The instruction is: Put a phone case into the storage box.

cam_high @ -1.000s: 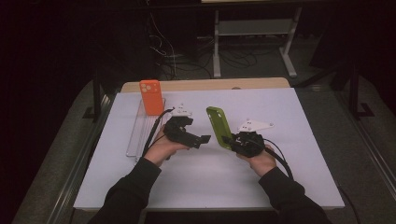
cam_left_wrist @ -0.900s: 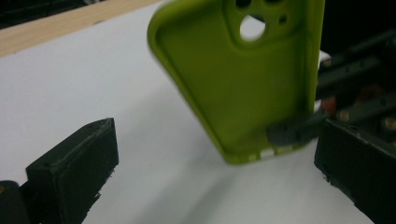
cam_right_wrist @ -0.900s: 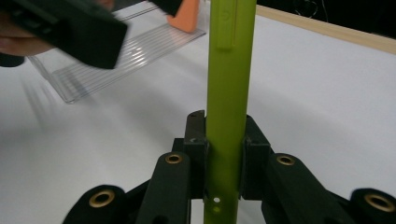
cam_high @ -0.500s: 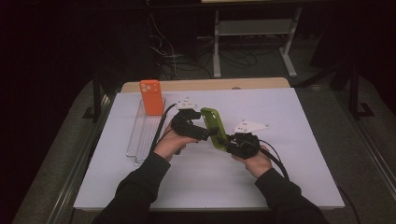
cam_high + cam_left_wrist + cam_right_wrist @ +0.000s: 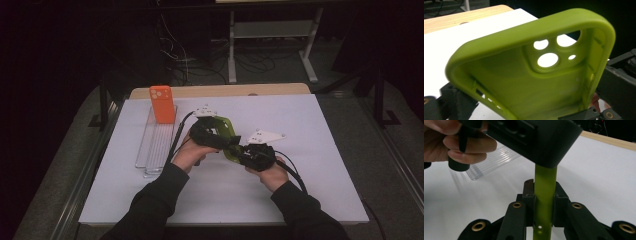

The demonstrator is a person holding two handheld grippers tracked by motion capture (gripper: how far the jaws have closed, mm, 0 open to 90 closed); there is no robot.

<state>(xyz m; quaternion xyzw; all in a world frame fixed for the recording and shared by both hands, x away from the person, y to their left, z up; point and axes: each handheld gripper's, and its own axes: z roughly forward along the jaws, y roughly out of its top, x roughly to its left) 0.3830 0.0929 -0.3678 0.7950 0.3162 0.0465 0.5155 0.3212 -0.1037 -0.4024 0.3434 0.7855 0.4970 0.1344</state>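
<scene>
From the high view, a person's two forearms in dark sleeves reach onto a white tabletop [image 5: 310, 130], and both hands meet near its middle around a green phone case [image 5: 229, 140] held above the surface. The left tongs [image 5: 227, 142] lie across the case from the left, while the right tongs [image 5: 239, 154] take it from its near end; how wide either pair stands cannot be told here. To the left lies a clear ribbed tray [image 5: 156, 147], and an orange phone case [image 5: 162, 104] stands upright at its far end, well apart from the hands. Past the far edge of the white sheet shows a strip of bare wood [image 5: 220, 91]. The left gripper view brings the green phone case [image 5: 534, 72] very close, its hollow inside facing the camera, with three round lens holes and a smaller one near the top corner and a row of small slots along the lower edge. The left tongs' own jaws sit at the lower corners, one on each side of the case, so they stand wide around it; whether they press on it I cannot tell. The right gripper view shows the case [image 5: 545, 195] edge-on as a thin upright green strip, pinched between the narrow pads of the right tongs [image 5: 544, 197], with the left hand [image 5: 461, 142] and the dark body of the other gripper above it and the clear tray [image 5: 491, 162] behind. No writing or brand can be read on anything.
</scene>
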